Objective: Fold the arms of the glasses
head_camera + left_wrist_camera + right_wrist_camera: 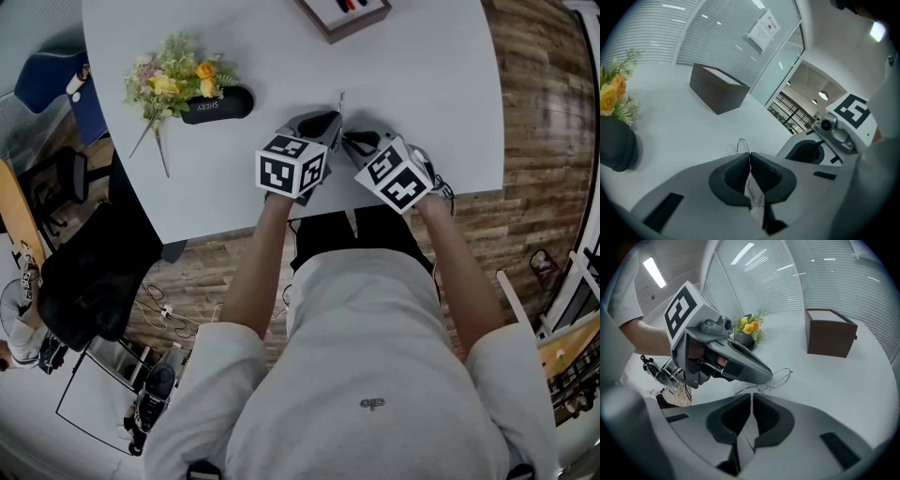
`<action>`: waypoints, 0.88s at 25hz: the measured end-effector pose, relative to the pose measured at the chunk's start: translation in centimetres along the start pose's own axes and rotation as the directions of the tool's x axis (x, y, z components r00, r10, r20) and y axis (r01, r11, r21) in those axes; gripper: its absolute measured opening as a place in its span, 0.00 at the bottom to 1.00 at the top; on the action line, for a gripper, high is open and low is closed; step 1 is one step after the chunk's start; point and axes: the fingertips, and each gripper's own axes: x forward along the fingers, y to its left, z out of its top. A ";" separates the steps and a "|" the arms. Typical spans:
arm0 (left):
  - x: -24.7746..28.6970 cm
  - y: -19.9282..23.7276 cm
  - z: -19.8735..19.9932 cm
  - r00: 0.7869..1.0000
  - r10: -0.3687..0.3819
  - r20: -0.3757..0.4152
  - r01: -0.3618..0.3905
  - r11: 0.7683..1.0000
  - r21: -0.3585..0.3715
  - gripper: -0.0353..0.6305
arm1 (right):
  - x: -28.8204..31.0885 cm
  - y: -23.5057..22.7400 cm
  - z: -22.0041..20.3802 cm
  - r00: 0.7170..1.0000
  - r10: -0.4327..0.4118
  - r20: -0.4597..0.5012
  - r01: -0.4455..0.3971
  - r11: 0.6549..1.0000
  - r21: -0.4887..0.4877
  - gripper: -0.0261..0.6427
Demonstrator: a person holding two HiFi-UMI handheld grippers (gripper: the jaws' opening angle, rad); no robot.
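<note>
The glasses [341,101] are thin wire ones, held just above the white table [422,75] near its front edge, between my two grippers. My left gripper [334,119] is shut on the wire frame: in the left gripper view a strand runs down between its dark pads [736,176], and a wire loop [742,143] pokes out past the tips. My right gripper [348,140] faces it from the right with its tips almost touching the left one. Its jaws stand together, and a thin wire arm [780,377] curves into their tips [751,397]. Most of the glasses are hidden by the grippers.
A black glasses case [217,105] lies at the left beside a bunch of yellow and white flowers [173,80]. A brown box [342,14] stands at the table's far side. The table's front edge [234,220] runs just behind my hands.
</note>
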 end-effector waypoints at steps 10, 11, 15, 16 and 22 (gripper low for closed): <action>-0.1 0.1 0.1 1.000 0.004 0.002 -0.004 1.000 -0.001 0.09 | -3.5 -1.3 -2.2 0.997 -0.073 0.003 0.073 0.997 0.005 0.08; -0.1 0.2 0.1 1.000 0.004 0.002 -0.004 1.000 -0.001 0.09 | -3.8 -1.3 -2.5 0.997 -0.081 -0.001 0.081 0.997 -0.001 0.08; -0.1 0.2 0.1 1.000 0.006 0.003 -0.006 1.000 -0.002 0.09 | -5.0 -1.2 -3.6 0.994 -0.104 -0.025 0.103 0.993 -0.052 0.09; -0.1 0.2 0.1 1.000 0.007 0.003 -0.007 1.000 -0.002 0.09 | -5.2 -1.1 -3.9 0.994 -0.104 -0.029 0.103 0.993 -0.059 0.09; -0.1 0.1 0.1 1.000 0.009 0.003 -0.009 1.000 -0.004 0.09 | -5.7 -0.5 -5.1 0.994 -0.093 -0.048 0.090 0.993 -0.071 0.12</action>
